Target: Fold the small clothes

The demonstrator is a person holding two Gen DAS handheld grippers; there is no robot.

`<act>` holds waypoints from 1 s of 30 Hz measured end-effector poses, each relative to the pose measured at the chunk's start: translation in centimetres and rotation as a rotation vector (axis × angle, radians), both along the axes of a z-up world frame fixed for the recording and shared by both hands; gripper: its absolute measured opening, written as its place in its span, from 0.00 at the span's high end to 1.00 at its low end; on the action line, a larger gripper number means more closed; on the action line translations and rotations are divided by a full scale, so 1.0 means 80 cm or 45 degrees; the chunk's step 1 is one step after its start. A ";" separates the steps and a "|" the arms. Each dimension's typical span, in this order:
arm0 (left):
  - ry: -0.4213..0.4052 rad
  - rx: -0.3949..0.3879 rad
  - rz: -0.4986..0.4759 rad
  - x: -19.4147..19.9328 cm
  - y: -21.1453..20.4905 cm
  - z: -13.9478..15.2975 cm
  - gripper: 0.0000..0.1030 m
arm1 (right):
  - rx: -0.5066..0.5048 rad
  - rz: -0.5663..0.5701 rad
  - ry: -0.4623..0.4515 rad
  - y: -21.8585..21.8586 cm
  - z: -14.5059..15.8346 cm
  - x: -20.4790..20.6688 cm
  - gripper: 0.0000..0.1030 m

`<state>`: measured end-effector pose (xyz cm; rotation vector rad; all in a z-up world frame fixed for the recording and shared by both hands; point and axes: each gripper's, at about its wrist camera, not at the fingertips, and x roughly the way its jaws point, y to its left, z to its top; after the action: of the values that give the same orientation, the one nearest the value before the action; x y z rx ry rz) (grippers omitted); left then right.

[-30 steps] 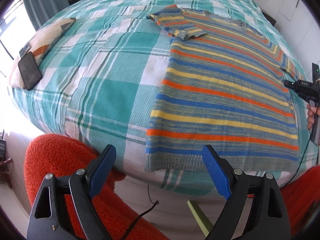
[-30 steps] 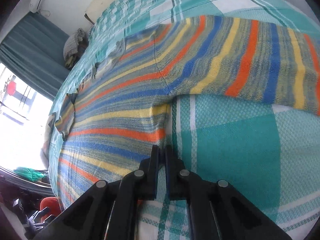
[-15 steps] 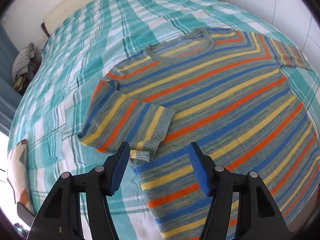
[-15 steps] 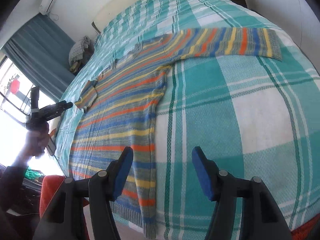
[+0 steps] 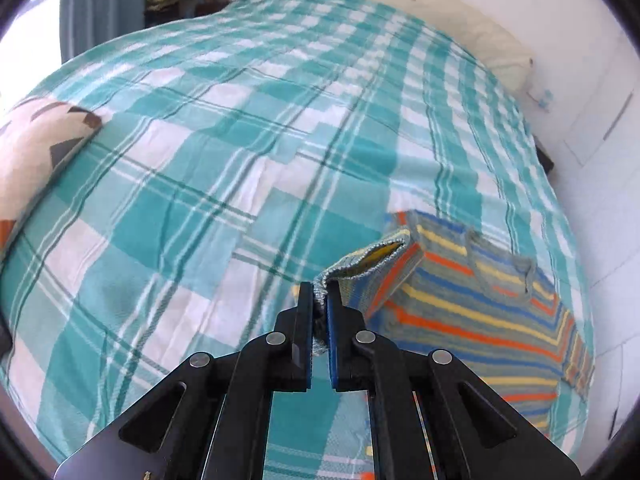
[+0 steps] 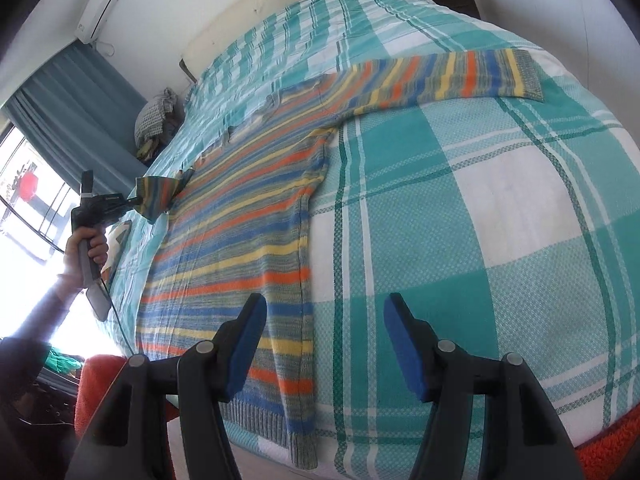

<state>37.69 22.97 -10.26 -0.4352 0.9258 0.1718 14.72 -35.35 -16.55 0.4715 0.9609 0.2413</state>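
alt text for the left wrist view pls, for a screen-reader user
The left gripper is shut on the cuff of a striped sweater, lifting that sleeve off a teal-and-white plaid bedspread. The rest of the sweater lies flat to the right; a patterned pillow sits at the left edge.

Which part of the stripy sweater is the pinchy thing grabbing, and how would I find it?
Start at the big bed with the teal checked blanket, where the striped sweater lies flat. Go to the sweater's side nearest the window: the left gripper is shut on the sleeve cuff there. That sleeve is lifted off the blanket, while the other sleeve lies flat and straight.
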 end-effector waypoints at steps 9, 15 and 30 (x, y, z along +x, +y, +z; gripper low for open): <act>0.198 -0.015 0.316 -0.021 0.108 -0.074 0.97 | -0.023 0.052 0.027 0.018 -0.012 0.009 0.41; 0.258 -0.070 0.401 -0.042 0.122 -0.107 0.98 | -0.034 0.049 0.039 0.018 -0.015 0.009 0.41; 0.121 -0.047 0.500 -0.089 0.164 -0.079 0.70 | -0.024 0.068 0.058 0.021 -0.022 0.016 0.41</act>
<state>30.59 36.09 -16.62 -0.6456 0.9300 0.5374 16.02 -33.66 -18.32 0.4360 1.0204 0.2709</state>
